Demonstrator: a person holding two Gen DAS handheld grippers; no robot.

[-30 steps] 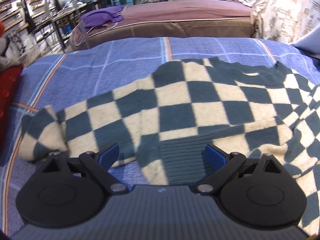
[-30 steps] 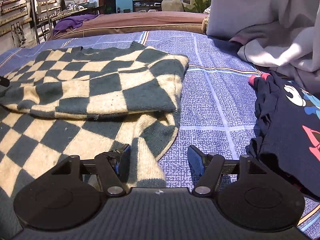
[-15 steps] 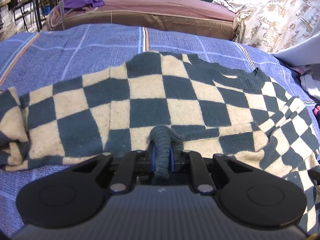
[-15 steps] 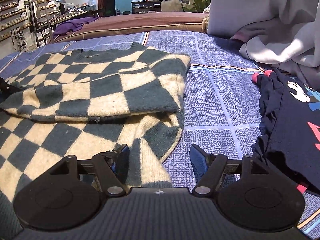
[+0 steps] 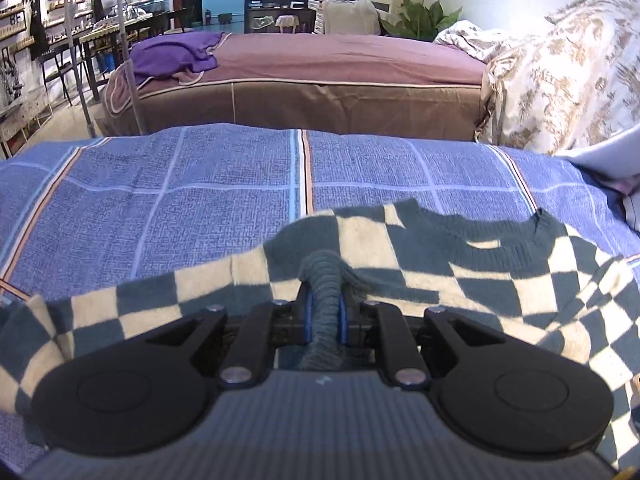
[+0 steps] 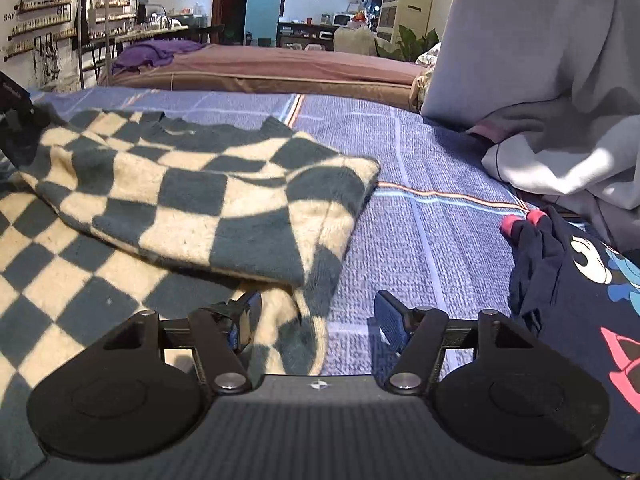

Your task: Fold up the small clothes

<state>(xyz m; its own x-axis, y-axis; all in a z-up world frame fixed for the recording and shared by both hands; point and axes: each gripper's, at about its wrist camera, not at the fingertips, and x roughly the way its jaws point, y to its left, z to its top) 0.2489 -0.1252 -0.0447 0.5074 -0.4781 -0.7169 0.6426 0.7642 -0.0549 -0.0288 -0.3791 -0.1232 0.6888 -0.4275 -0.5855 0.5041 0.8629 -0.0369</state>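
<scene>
Left gripper [image 5: 323, 312]: jaws clamped on a bunched fold of the sweater's [image 5: 420, 256] dark ribbed hem; the fold stands up between the blue pads [image 5: 307, 316]. Jaws have just been closing, knit now pinched tight between them.

Right gripper [image 6: 316, 316]: jaws apart, nothing pinched. The sweater's near edge lies between them, against the left pad [image 6: 245, 318]; right pad sits over bare bedspread [image 6: 432, 216].

Sweater: checked, dark green and cream, lying on the blue plaid bedspread. In the right view one part is folded over the rest, folded edge running across just ahead of my fingers. In the left view the collar shows past the pinched fold, to the right, and the knit around the grip is pulled up into a ridge.

Dark tee [image 6: 580, 280] with cartoon print lies right of the right gripper, apart from the sweater. Pale grey cloth [image 6: 540, 80] is heaped behind it. Brown bed [image 5: 320, 72] beyond the bedspread, purple cloth [image 5: 172, 54] on its left end.
</scene>
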